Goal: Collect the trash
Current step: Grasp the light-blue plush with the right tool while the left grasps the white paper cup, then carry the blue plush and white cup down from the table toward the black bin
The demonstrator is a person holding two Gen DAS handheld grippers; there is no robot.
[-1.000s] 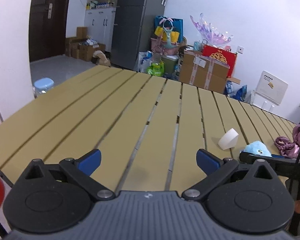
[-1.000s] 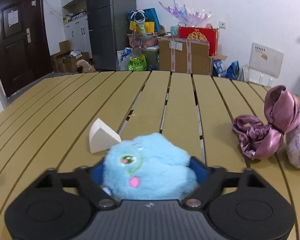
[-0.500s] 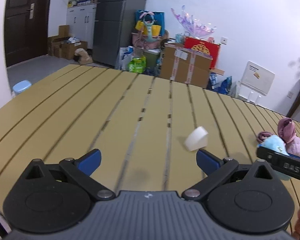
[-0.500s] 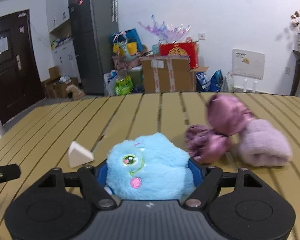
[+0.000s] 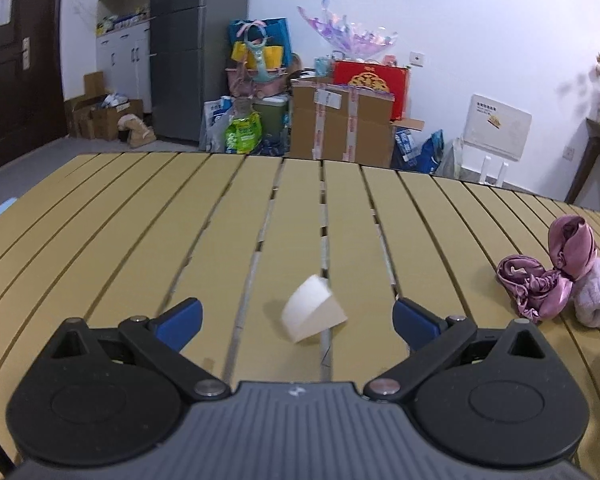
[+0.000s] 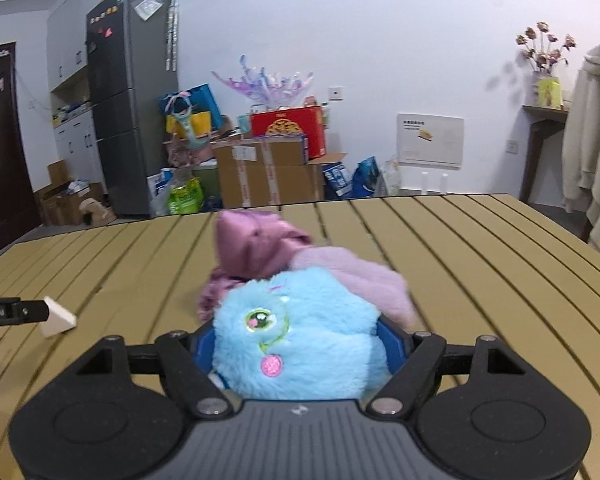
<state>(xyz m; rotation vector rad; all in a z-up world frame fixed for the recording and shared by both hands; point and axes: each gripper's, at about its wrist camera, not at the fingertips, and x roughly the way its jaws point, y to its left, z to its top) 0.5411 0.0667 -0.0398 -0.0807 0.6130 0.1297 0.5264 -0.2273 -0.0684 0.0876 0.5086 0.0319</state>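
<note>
On the slatted table [image 5: 100, 216], a white wedge [image 5: 314, 309] was framed by the wide-open left gripper [image 5: 296, 316].
A blue plush [image 6: 296, 344] was clamped in the right gripper [image 6: 300, 348], near pink cloths [image 6: 260, 240].

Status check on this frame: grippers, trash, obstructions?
Left gripper open, white wedge on table between its fingers, untouched. Right gripper shut on blue plush. Pink fabrics off to the side; nothing blocking.
</note>
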